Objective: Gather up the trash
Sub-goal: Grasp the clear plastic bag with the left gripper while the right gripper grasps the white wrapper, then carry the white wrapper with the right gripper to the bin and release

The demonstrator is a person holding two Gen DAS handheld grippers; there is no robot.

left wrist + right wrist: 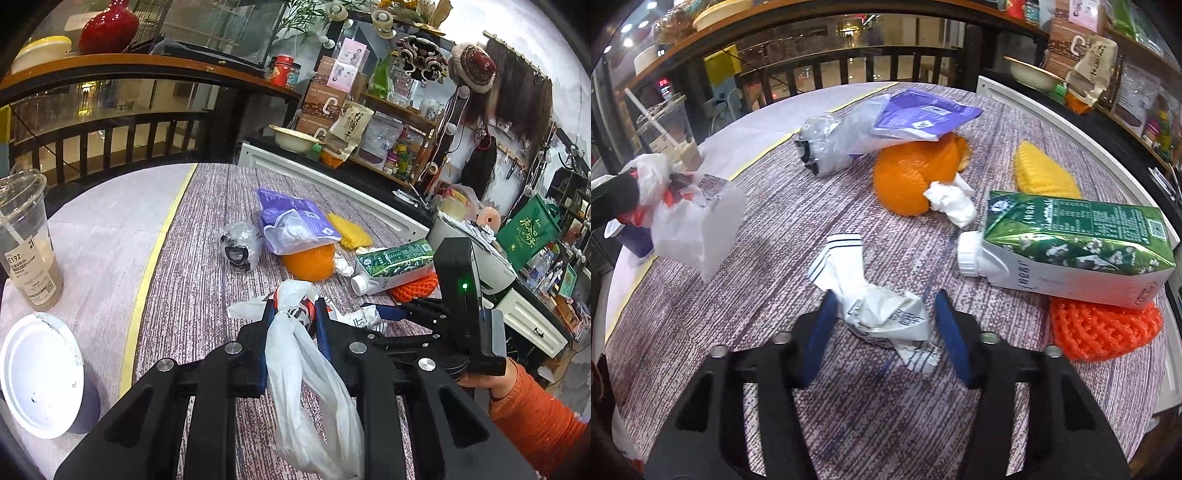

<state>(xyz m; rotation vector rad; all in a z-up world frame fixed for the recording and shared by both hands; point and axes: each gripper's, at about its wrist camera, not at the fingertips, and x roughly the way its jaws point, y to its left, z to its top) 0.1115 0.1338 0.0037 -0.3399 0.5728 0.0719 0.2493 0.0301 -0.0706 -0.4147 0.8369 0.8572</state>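
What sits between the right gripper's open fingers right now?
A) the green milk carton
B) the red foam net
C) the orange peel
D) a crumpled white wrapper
D: in the right wrist view the crumpled white wrapper lies on the table between the spread fingers of the right gripper, while the green milk carton lies off to the side.

On the worktop (pixel 775 369), the crumpled wrapper (pixel 882 314) lies in front, between the jaws of the right gripper (pixel 886 328), and the carton (pixel 1071 247) lies on its side to the right, on top of the net (pixel 1104 328). Behind the wrapper is the orange peel (pixel 912 177) with a tissue (pixel 953 203) touching it and a pouch (pixel 916 118) resting on top. At the far left, the left gripper (pixel 293 317) holds the plastic bag (pixel 303 369) in front of the cup (pixel 670 129)
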